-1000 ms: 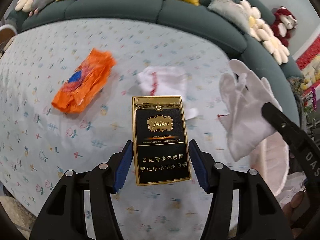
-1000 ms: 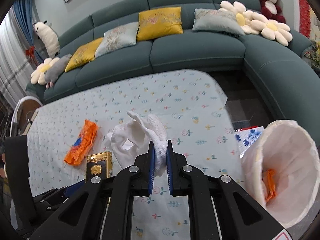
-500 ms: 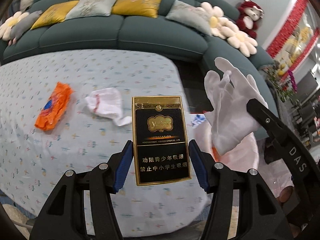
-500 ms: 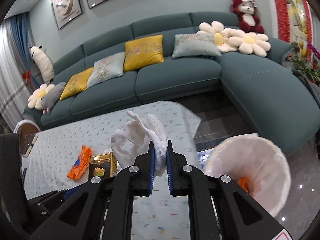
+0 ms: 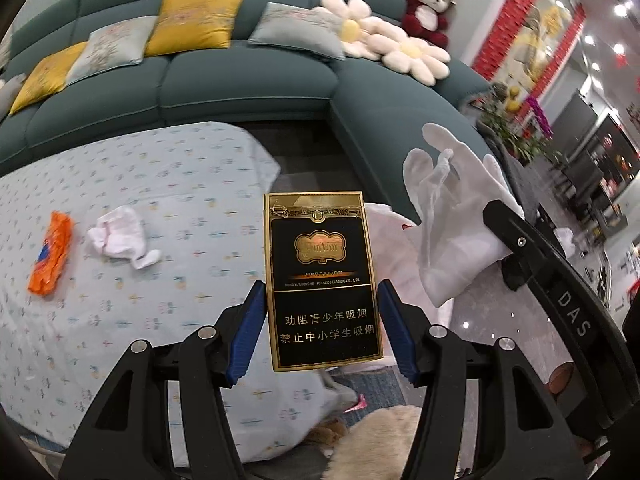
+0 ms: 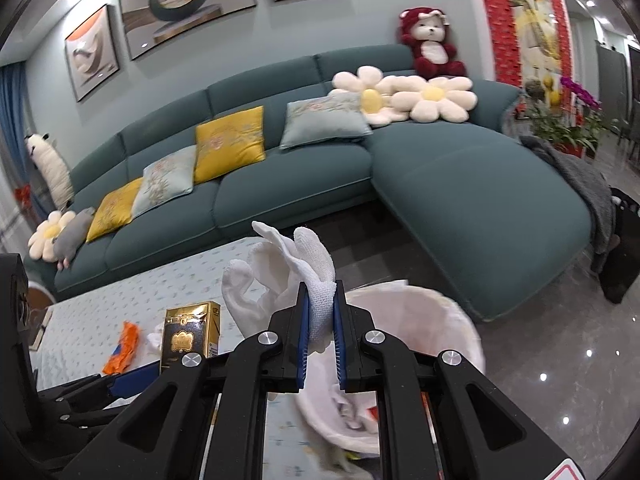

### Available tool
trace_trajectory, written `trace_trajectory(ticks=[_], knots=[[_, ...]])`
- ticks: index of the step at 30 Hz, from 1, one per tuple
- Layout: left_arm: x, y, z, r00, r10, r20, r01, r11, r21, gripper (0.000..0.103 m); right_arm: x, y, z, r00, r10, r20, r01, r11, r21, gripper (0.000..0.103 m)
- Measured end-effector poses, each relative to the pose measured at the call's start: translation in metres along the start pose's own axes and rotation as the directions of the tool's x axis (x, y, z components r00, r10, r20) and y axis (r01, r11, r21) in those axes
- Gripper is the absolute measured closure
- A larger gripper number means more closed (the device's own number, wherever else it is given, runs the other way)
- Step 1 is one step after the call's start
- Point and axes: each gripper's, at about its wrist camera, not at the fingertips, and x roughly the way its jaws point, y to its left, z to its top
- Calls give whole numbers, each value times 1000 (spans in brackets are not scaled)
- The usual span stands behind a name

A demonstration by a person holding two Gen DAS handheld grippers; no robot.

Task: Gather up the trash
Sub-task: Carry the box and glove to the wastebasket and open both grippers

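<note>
My left gripper (image 5: 320, 320) is shut on a black and gold cigarette pack (image 5: 320, 280), held upright in the air past the table's right end; the pack also shows in the right wrist view (image 6: 188, 334). My right gripper (image 6: 320, 336) is shut on a white cloth glove (image 6: 296, 272), held above a white-lined trash bin (image 6: 420, 320); the glove also shows in the left wrist view (image 5: 452, 220). An orange wrapper (image 5: 52, 256) and a crumpled white tissue (image 5: 120, 236) lie on the table.
The table has a pale floral cloth (image 5: 140, 312). A teal corner sofa (image 6: 440, 176) with cushions stands behind it. Glossy grey floor (image 6: 560, 340) lies to the right. A furry cream thing (image 5: 380, 436) lies on the floor below my left gripper.
Both grippers have lifted and swung right, away from the table toward the bin, each keeping its hold. The orange wrapper and tissue stay on the table.
</note>
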Motion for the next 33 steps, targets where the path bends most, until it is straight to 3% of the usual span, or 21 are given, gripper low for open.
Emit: trace_trajectory(ticks=[11, 21, 28, 33], knots=[[21, -44, 2, 998, -53, -27, 55, 995, 83, 49, 1, -46, -2, 998, -55, 4, 55, 996, 64, 93], [37, -54, 5, 995, -85, -45, 89, 992, 87, 49, 11, -56, -5, 998, -69, -12, 70, 994, 81, 92], [39, -50, 5, 997, -71, -34, 73, 995, 63, 37, 17, -53, -7, 997, -76, -24, 78, 993, 86, 84], [37, -42, 3, 998, -54, -32, 55, 998, 43, 36, 17, -48, -8, 997, -77, -24, 78, 994, 81, 82]])
